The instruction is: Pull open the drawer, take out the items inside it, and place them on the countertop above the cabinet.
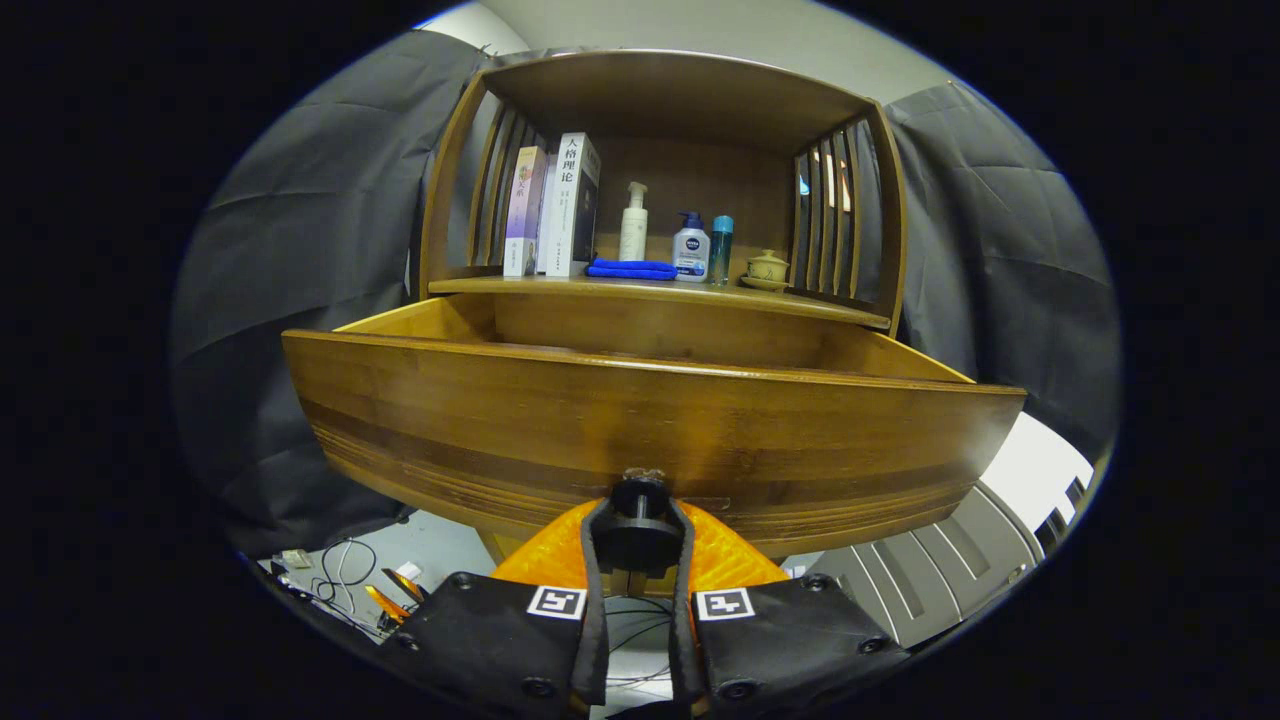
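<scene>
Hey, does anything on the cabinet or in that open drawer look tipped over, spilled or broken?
Nothing stands out. The books, bottles and cup stand upright on the countertop. The drawer is pulled out, fingers closed on its knob; its inside is hidden.

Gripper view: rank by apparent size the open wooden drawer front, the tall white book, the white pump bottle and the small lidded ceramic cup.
1. Open wooden drawer front, nearest the camera, its knob clamped by the hand-held gripper.
2. Tall white book.
3. White pump bottle.
4. Small lidded ceramic cup.
</scene>
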`<state>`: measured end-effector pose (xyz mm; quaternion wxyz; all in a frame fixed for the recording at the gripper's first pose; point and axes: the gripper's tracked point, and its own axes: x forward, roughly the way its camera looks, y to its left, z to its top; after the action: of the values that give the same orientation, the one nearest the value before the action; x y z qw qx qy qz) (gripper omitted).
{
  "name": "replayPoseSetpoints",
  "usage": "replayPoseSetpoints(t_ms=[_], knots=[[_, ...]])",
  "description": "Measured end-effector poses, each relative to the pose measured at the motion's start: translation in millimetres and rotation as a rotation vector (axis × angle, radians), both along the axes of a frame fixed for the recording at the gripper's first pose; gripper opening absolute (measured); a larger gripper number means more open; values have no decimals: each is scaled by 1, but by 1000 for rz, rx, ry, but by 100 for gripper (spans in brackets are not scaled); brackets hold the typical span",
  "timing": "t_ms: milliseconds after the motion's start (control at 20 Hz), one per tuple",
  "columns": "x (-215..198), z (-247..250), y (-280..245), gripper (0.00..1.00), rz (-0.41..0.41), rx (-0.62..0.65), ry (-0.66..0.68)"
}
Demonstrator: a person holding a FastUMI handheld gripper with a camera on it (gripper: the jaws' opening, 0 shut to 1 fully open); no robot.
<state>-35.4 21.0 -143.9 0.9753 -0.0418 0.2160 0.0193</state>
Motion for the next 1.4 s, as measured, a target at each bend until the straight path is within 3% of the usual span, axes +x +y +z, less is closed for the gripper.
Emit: replayPoseSetpoints(t_ms=[250,350,700,950,1150,1400], knots=[[-6,0,2,29,6,-6,18],[-5,10,-1,40,11,-31,-9],[1,80,-5,96,-12,-34,-117],[30,112,4,96,-21,-98,-52],[57,126,18,96,-38,-59,17],[97,108,12,97,-136,-26,196]])
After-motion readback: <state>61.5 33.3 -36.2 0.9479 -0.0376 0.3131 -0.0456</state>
